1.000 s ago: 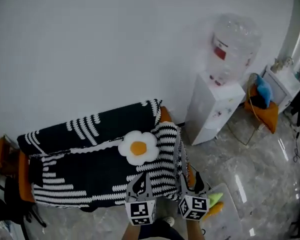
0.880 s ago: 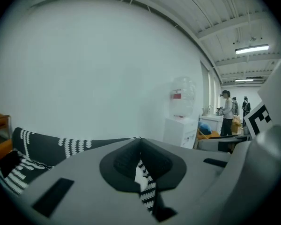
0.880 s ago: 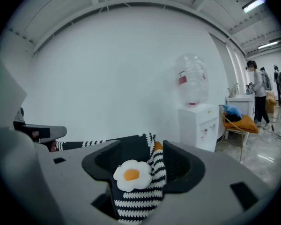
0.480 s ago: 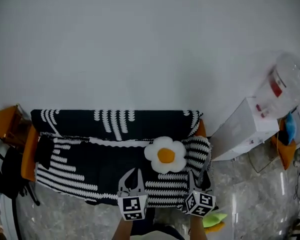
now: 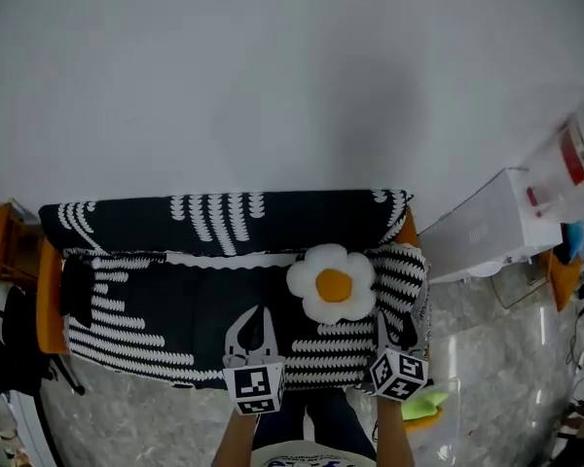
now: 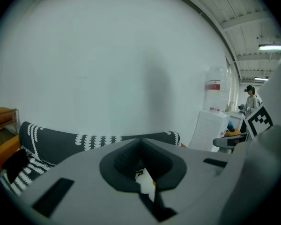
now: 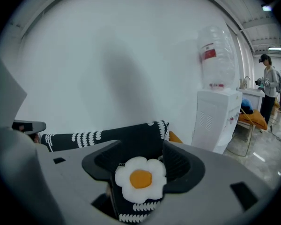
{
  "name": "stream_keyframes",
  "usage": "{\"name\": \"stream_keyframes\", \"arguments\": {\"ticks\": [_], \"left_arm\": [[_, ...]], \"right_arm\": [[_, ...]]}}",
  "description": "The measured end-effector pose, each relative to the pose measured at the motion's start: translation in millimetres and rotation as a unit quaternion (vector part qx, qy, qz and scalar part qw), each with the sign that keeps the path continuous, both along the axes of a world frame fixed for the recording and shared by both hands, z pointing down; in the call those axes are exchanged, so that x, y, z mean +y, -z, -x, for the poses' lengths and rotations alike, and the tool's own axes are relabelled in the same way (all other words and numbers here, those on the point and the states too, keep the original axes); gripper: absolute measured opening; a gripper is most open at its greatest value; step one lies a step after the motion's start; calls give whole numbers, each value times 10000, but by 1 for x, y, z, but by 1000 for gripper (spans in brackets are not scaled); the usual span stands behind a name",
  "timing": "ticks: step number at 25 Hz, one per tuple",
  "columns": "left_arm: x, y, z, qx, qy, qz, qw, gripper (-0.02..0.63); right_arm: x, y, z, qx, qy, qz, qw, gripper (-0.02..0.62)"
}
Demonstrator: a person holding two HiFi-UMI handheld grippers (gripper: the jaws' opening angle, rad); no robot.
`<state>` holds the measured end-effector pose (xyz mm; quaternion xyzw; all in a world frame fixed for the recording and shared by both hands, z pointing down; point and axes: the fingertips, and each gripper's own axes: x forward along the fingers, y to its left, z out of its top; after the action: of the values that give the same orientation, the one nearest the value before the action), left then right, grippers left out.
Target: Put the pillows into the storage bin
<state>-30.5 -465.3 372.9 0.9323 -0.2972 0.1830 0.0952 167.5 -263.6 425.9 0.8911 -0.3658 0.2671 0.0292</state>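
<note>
Pillow point(image 5: 333, 285): flower-shaped, white with an orange centre, resting at the right end of the sofa point(image 5: 175, 300) seat, against the striped armrest. It is round, so it has no long axis to line up with. In the right gripper view its broad face is turned toward the claw. From the right claw point(image 5: 393, 327) the pillow lies straight ahead and slightly to the left, apart from it and untouched. It sits framed in the gap of that claw's jaws, which stand spread wide with nothing between the pads. From the left claw point(image 5: 254, 321) the pillow lies ahead and off to the right, farther away, showing only as a white and orange sliver. The left claw's jaws are drawn almost together on nothing. The right claw is therefore judged the nearer and better aimed. A straight forward reach would probably bring its jaws around the pillow's edge. The storage bin cannot be identified in any view.
</note>
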Motion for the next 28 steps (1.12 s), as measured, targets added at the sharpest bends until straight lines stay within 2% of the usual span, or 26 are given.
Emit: {"name": "stream_keyframes", "arguments": {"ticks": [7,13,22,28], "left_arm": [[-12,-56,-30,-283,8,366,9989,14],[-24,-126,-62,-592,88,607,9964,14],[-10,-222,-89,-1186,29,956,9883,14],[13,-269,-98,-1368,-11,1138,9840,14]], "right_arm": [[-13,-71,-27,-402,113,308,9987,287],[-32,-166,-58,-761,297,576,9950,287],[-25,-311,-83,-1548,210,1117,9814,303],[-6,-388,-85,-1932,90,1398,9711,327]]}}
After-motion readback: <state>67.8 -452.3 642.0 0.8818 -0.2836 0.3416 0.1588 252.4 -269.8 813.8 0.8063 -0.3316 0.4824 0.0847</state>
